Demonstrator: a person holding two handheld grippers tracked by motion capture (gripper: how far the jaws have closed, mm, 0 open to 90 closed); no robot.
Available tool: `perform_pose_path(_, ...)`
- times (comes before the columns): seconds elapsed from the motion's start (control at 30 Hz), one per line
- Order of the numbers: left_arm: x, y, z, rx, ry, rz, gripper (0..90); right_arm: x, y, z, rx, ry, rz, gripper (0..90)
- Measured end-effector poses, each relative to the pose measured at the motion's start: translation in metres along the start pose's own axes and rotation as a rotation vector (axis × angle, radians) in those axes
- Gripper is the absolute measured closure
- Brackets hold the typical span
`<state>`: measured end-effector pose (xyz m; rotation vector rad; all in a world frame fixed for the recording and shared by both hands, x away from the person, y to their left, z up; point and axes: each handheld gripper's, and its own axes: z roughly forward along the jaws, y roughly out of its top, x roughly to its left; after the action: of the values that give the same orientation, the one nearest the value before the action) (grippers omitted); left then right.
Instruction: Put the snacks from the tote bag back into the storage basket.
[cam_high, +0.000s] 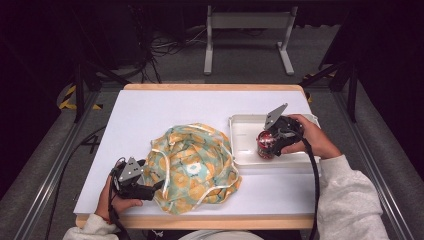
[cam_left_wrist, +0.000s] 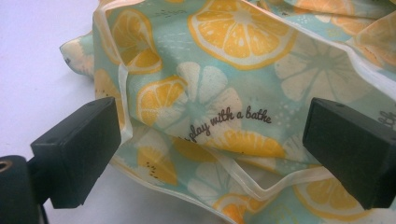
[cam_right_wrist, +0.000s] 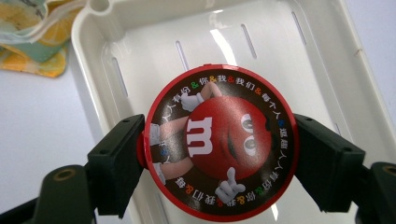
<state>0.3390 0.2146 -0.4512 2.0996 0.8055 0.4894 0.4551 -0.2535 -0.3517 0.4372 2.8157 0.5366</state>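
Note:
A crumpled cloth bag (cam_high: 195, 167) printed with lemon slices on pale green lies at the table's middle front. My left gripper (cam_high: 156, 186) is open at its left edge, with the fabric (cam_left_wrist: 210, 107) lying between the two jaws. A red candy tin (cam_high: 266, 144) with a cartoon face on its lid (cam_right_wrist: 219, 142) is held over the white plastic tray (cam_high: 245, 125) at the right. My right gripper (cam_high: 270, 145) is shut on the tin, its jaws pressing both sides of it.
The white tray (cam_right_wrist: 116, 28) has slotted walls and nothing else inside. The table top (cam_high: 150, 110) is white with a wooden rim. A metal stand (cam_high: 247, 22) and cables lie on the floor beyond the far edge.

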Motion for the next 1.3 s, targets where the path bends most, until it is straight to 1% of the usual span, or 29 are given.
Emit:
perform_pose_path(0.07, 0.000, 0.000, 0.000, 0.002, -0.002, 0.000, 4.9, -0.002, -0.002, 0.002, 0.006, -0.005, 0.004, 23.7)
perform_pose_path(0.13, 0.000, 0.000, 0.000, 0.001, -0.001, 0.001, 4.9, -0.003, -0.004, 0.004, 0.011, -0.008, -0.003, 23.7)
perform_pose_path(0.23, 0.000, 0.000, 0.000, 0.002, -0.002, -0.001, 4.9, -0.004, -0.005, 0.006, 0.029, 0.007, -0.005, 23.7)
perform_pose_path(0.33, 0.000, 0.000, 0.000, 0.003, -0.001, 0.000, 4.9, -0.004, -0.006, 0.006, 0.030, -0.002, -0.001, 23.6)
perform_pose_path(0.4, 0.000, 0.000, 0.000, 0.002, -0.002, -0.001, 4.9, -0.005, -0.005, 0.007, 0.035, 0.003, -0.008, 23.6)
perform_pose_path(0.5, 0.000, 0.000, 0.000, 0.002, -0.001, 0.001, 4.9, -0.004, -0.005, 0.008, 0.038, 0.004, -0.012, 23.6)
perform_pose_path(0.63, 0.000, 0.000, 0.001, 0.004, 0.000, -0.001, 4.9, -0.003, -0.005, 0.009, 0.034, -0.010, -0.022, 23.6)
perform_pose_path(0.8, 0.000, 0.000, 0.001, 0.003, -0.001, -0.001, 4.9, -0.003, -0.005, 0.011, 0.037, -0.009, -0.026, 23.6)
perform_pose_path(1.03, 0.000, 0.000, 0.000, 0.005, -0.002, 0.002, 4.9, -0.004, -0.005, 0.011, 0.042, 0.004, -0.017, 23.5)
perform_pose_path(1.2, -0.001, 0.000, 0.001, 0.005, -0.004, -0.003, 4.9, -0.005, -0.006, 0.011, 0.039, -0.002, -0.013, 23.4)
perform_pose_path(1.3, -0.001, 0.000, 0.001, 0.009, -0.004, -0.002, 5.1, -0.004, -0.006, 0.010, 0.039, -0.017, -0.012, 23.5)
